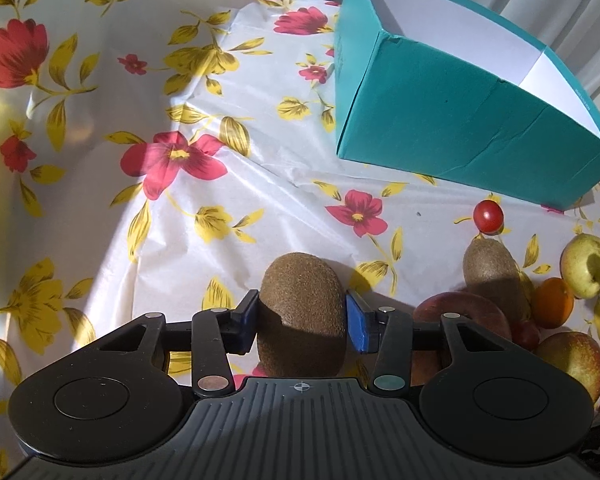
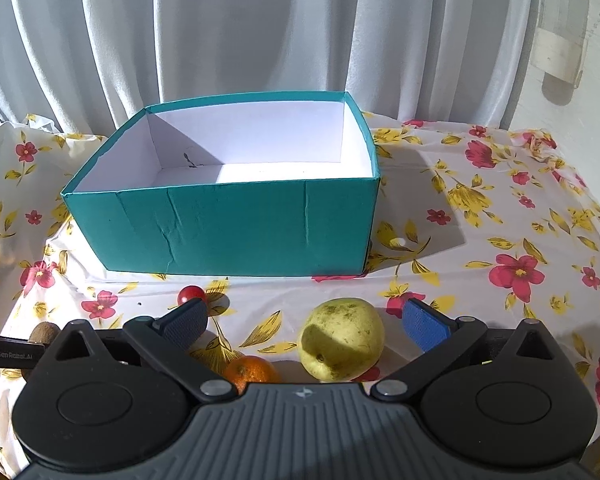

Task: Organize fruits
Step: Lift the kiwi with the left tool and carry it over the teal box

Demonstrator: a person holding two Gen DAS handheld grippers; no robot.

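Observation:
My left gripper [image 1: 302, 312] is shut on a brown kiwi [image 1: 302, 300], its blue pads pressed on both sides. A second kiwi [image 1: 490, 266], a cherry tomato [image 1: 488, 216], red apples [image 1: 460, 312], an orange [image 1: 554, 302] and a yellow-green apple [image 1: 586, 266] lie to its right. The teal box [image 1: 452, 128] stands beyond, open and empty. My right gripper [image 2: 304, 320] is open around the yellow-green apple [image 2: 342, 338], not touching it. The orange [image 2: 250, 370] and the tomato [image 2: 190, 294] lie near its left finger.
A flowered plastic cloth [image 1: 148, 152] covers the table. White curtains [image 2: 260, 32] hang behind the box [image 2: 228, 224]. The table's right edge [image 2: 596, 208] falls away in the right wrist view. The left gripper's side [image 2: 8, 354] shows at far left there.

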